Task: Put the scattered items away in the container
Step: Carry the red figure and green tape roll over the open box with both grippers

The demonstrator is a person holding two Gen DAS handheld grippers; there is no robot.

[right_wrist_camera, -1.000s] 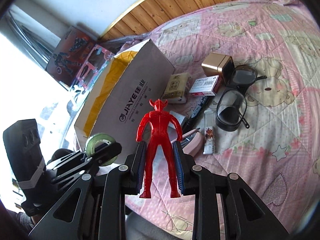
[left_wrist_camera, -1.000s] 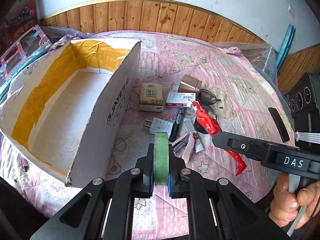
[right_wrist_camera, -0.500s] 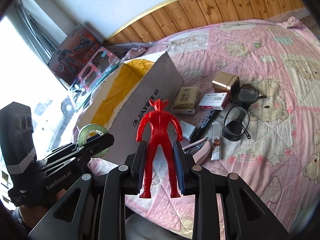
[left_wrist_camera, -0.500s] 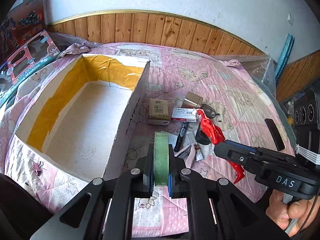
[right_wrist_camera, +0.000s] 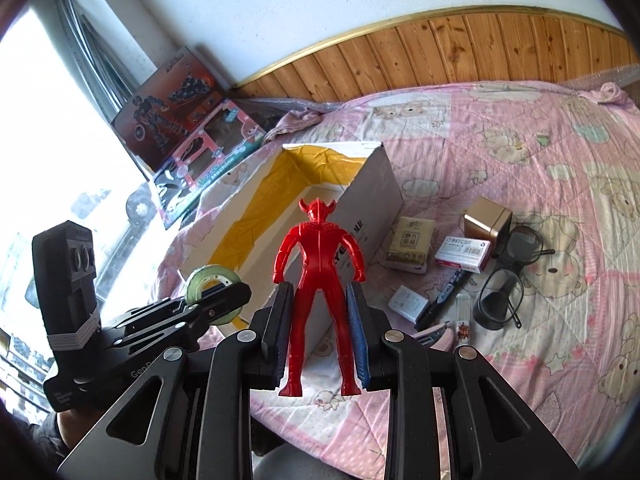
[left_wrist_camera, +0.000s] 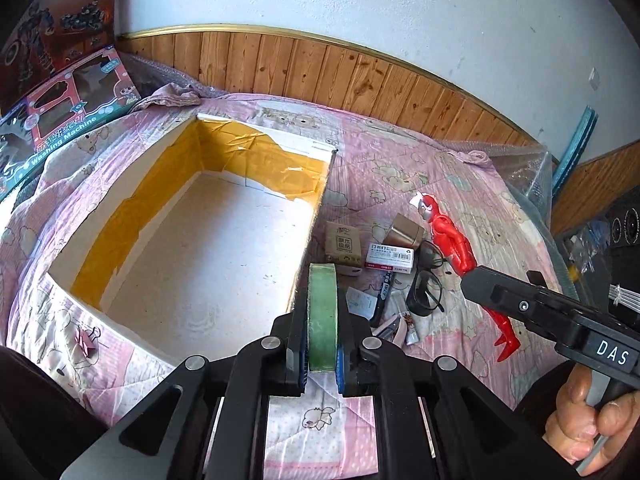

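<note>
Pink quilted bed (left_wrist_camera: pixel 400 168) holds an open white cardboard box (left_wrist_camera: pixel 208 248) at ten o'clock; left tool (left_wrist_camera: pixel 322 360) grips a green tape roll (left_wrist_camera: pixel 322 312), right tool (right_wrist_camera: pixel 318 344) grips a red plastic figure (right_wrist_camera: pixel 318 272).

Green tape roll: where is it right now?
The green tape roll is clamped on edge in the left gripper, above the near right corner of the open cardboard box, left of the scattered items.

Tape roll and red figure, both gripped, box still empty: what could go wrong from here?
1. The right gripper clamps the red figure by its legs only, so the tall body may pivot or slip.
2. The left gripper holds the green tape roll on edge; released that way into the cardboard box, it could roll.
3. Both grippers sit close together near the box wall; converging on the opening risks a collision.
</note>
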